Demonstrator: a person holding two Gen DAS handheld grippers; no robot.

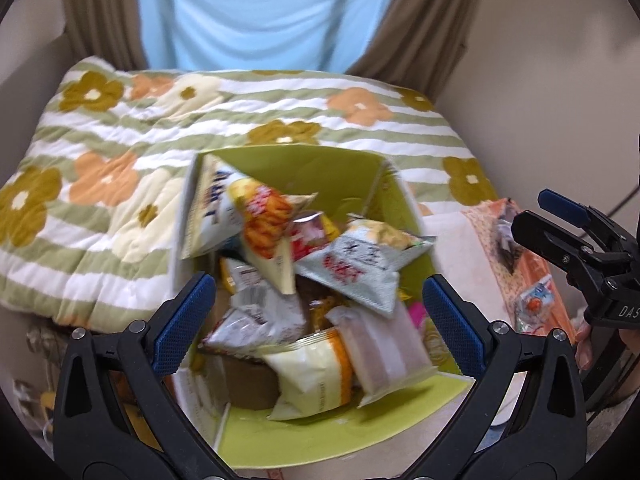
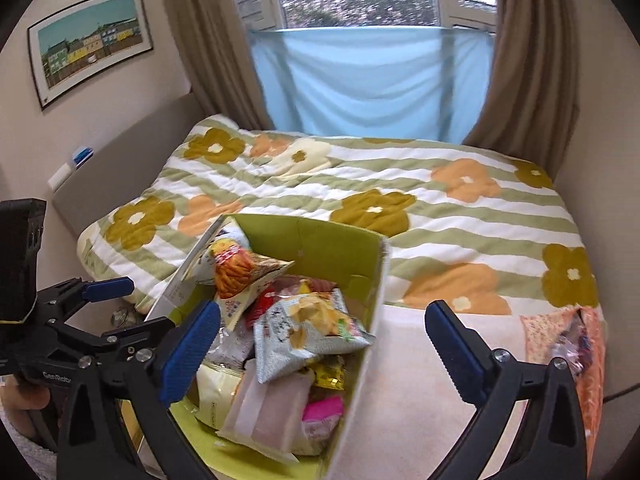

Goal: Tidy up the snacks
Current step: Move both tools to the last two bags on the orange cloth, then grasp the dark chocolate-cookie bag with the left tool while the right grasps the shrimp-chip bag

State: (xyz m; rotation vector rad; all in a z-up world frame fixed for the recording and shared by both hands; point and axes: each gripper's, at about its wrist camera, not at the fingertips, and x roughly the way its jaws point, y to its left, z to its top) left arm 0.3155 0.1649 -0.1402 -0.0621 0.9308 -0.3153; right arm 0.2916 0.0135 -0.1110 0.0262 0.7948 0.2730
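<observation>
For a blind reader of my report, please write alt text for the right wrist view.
A green cardboard box heaped with snack packets stands at the foot of a bed with a flowered striped quilt. The open right tool frames it, holding nothing; the left tool shows at the left edge.

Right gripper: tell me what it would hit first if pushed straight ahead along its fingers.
The open right gripper points at the green box. It would probably first meet the grey-white chip bag atop the pile, or the box's near wall; depth is unclear.
</observation>
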